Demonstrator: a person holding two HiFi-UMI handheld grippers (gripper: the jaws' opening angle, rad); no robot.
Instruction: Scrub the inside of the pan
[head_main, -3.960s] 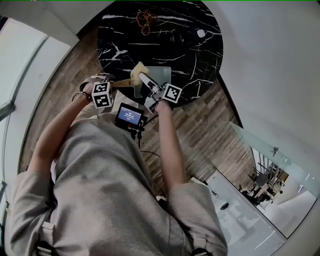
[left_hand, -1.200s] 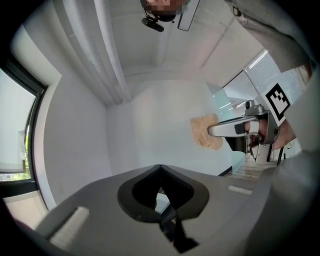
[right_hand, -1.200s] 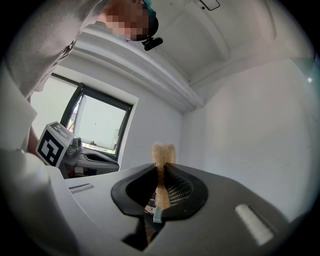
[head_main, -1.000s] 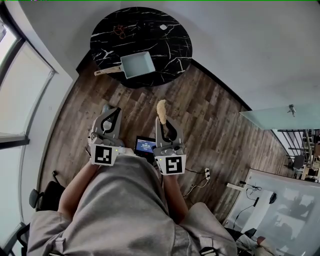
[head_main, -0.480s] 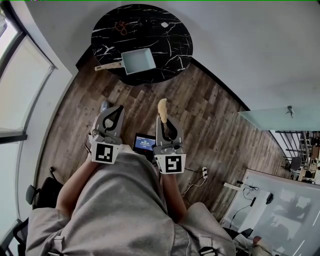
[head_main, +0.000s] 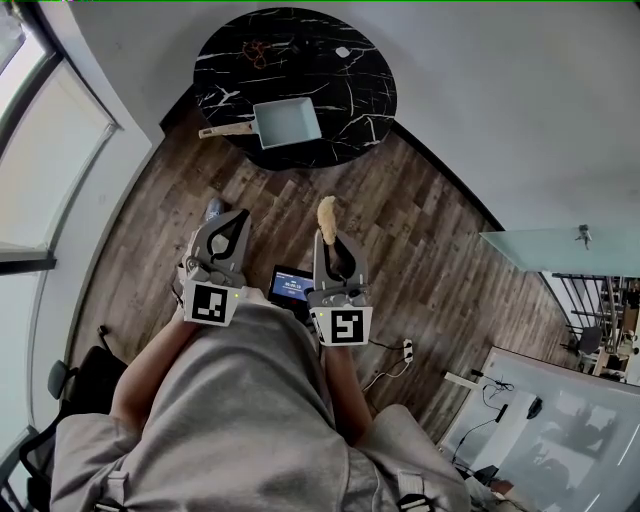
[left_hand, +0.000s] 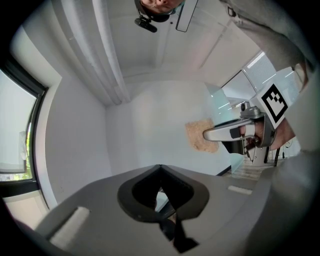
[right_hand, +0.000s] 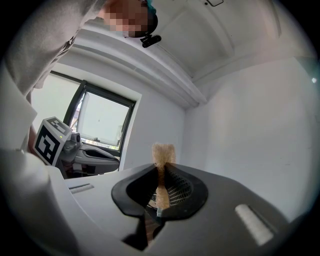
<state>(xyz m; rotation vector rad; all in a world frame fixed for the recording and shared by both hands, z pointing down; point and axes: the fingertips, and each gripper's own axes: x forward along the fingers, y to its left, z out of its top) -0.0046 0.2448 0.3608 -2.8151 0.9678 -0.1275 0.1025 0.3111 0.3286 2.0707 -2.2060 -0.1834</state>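
The pale blue square pan (head_main: 287, 122) with a wooden handle (head_main: 225, 130) lies alone on the round black marble table (head_main: 370, 90), far ahead of both grippers. My right gripper (head_main: 328, 236) is held level at waist height over the floor, shut on a tan sponge (head_main: 325, 213) that sticks out past its tips. The sponge (right_hand: 163, 152) shows pinched between the jaws of the right gripper (right_hand: 161, 169). My left gripper (head_main: 237, 217) hangs beside it, shut with nothing in it; its jaws (left_hand: 160, 170) meet. From the left gripper view the sponge (left_hand: 201, 136) is seen side-on.
A brown string of beads (head_main: 262, 48) and a small white object (head_main: 343, 52) lie at the table's far side. A small screen (head_main: 291, 285) sits at the person's waist. Wooden floor (head_main: 430, 240) lies between me and the table; a window (head_main: 40, 170) is left, a glass panel (head_main: 560, 250) right.
Four seconds ago both grippers were at the pan on the table; now they are drawn back to the body, away from the table. Over the last second they hardly moved.
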